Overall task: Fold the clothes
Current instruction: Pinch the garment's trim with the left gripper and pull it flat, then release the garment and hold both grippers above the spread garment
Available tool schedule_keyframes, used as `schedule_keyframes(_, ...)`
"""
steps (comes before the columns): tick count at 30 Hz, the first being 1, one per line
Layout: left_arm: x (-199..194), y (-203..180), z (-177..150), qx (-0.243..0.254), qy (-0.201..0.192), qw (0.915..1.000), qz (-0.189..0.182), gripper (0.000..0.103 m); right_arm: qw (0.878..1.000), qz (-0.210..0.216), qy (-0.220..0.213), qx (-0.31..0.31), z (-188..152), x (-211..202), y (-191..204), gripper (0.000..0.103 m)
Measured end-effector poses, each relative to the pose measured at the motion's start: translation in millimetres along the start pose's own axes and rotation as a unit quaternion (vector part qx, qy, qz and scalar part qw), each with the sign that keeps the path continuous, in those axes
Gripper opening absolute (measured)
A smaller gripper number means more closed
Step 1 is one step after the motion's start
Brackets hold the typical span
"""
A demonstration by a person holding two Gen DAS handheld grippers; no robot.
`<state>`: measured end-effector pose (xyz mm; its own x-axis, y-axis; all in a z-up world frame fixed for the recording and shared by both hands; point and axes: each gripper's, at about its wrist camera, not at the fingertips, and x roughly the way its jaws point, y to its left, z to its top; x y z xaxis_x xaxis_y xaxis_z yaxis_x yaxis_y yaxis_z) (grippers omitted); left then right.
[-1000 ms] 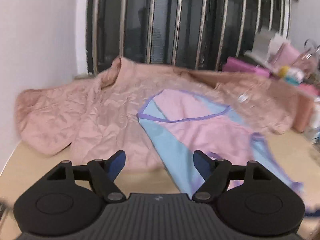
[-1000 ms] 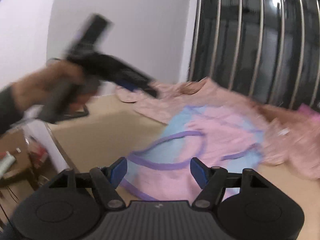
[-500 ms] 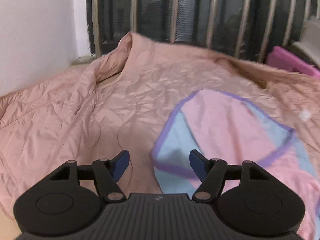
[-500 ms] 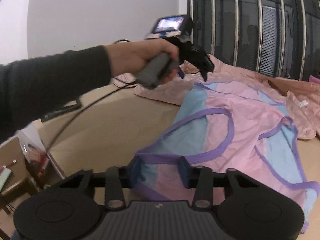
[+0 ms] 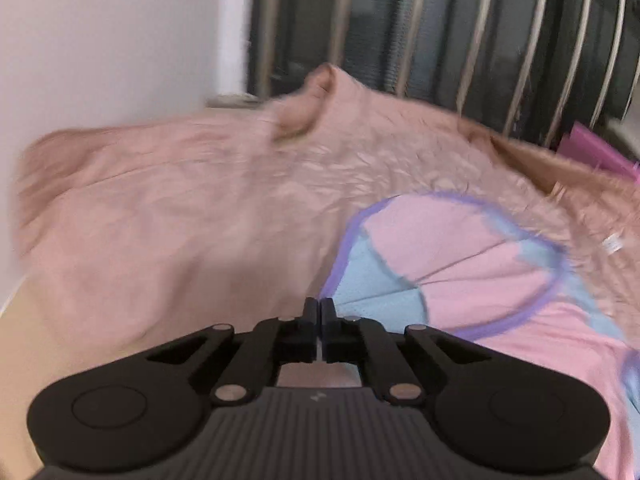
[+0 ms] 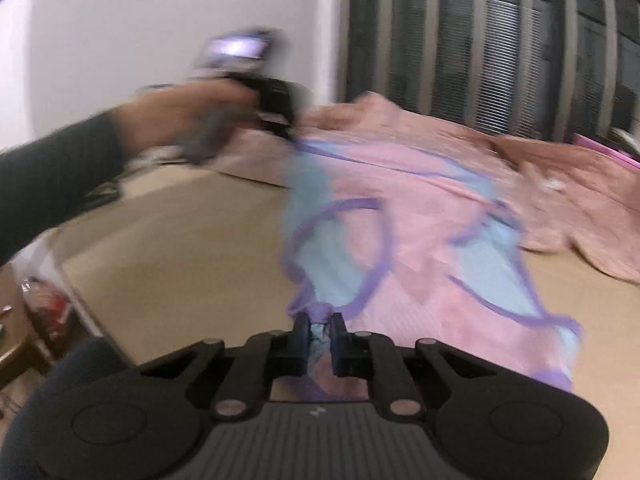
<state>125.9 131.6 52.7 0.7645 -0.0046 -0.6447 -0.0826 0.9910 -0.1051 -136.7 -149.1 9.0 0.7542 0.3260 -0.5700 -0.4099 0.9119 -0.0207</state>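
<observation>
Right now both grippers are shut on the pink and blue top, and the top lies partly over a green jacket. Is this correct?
Not quite: the jacket is dusty pink, not green, as the left wrist view shows. The rest holds: the left gripper and the right gripper both have their jaws shut on the pink and blue top, which lies partly over that jacket.

Soft cloth on a smooth matt tabletop [image 6: 192, 240]

The pink-and-blue top [image 6: 420, 240] is thin matt fabric with purple binding; the peach quilted jacket [image 5: 180, 208] has a faintly shiny, crinkled surface; the window bars [image 5: 532, 40] look like brushed metal.
</observation>
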Motion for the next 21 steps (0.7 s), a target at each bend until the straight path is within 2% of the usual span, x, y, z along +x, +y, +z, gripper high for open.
schedule_keyframes(3,-82,21,-59,-0.025,-0.031,0.9992,-0.004,0.001,0.998,-0.061,0.011,0.020,-7,-11,-42,0.007)
schedule_keyframes(5,-136,26,-111,-0.037,-0.030,0.9988,-0.007,0.001,0.994,-0.105,0.020,0.031,-11,-18,-71,0.007)
schedule_keyframes(7,-174,25,-156,-0.037,-0.007,0.9991,-0.021,0.002,0.987,-0.149,0.031,0.041,-13,-21,-98,0.009)
schedule_keyframes(8,-187,24,-173,-0.036,0.003,0.9991,-0.023,0.003,0.985,-0.164,0.037,0.047,-12,-23,-107,0.011)
schedule_keyframes(10,-207,23,-191,-0.024,0.002,0.9997,0.007,0.004,0.984,-0.170,0.032,0.043,-7,-30,-110,0.025)
schedule_keyframes(11,-216,21,-190,-0.010,-0.015,0.9996,0.023,0.006,0.984,-0.173,0.029,0.041,-5,-34,-112,0.029)
schedule_keyframes(12,-226,19,-189,0.004,-0.033,0.9987,0.039,0.010,0.985,-0.165,0.016,0.044,-1,-39,-109,0.037)
schedule_keyframes(13,-233,17,-184,0.012,-0.051,0.9980,0.035,0.013,0.988,-0.144,0.001,0.050,3,-43,-102,0.040)
schedule_keyframes(15,-234,8,-175,0.016,-0.058,0.9982,-0.003,0.029,0.993,-0.101,-0.027,0.062,9,-51,-89,0.040)
schedule_keyframes(18,-220,-13,-168,0.030,-0.038,0.9963,-0.071,0.030,0.997,-0.011,-0.031,0.066,10,-41,-64,0.040)
schedule_keyframes(19,-212,-22,-170,0.039,-0.026,0.9947,-0.091,0.029,0.998,0.002,-0.028,0.063,10,-34,-55,0.040)
schedule_keyframes(21,-200,-35,-177,0.060,-0.005,0.9931,-0.101,0.030,0.998,0.024,-0.020,0.054,9,-20,-38,0.037)
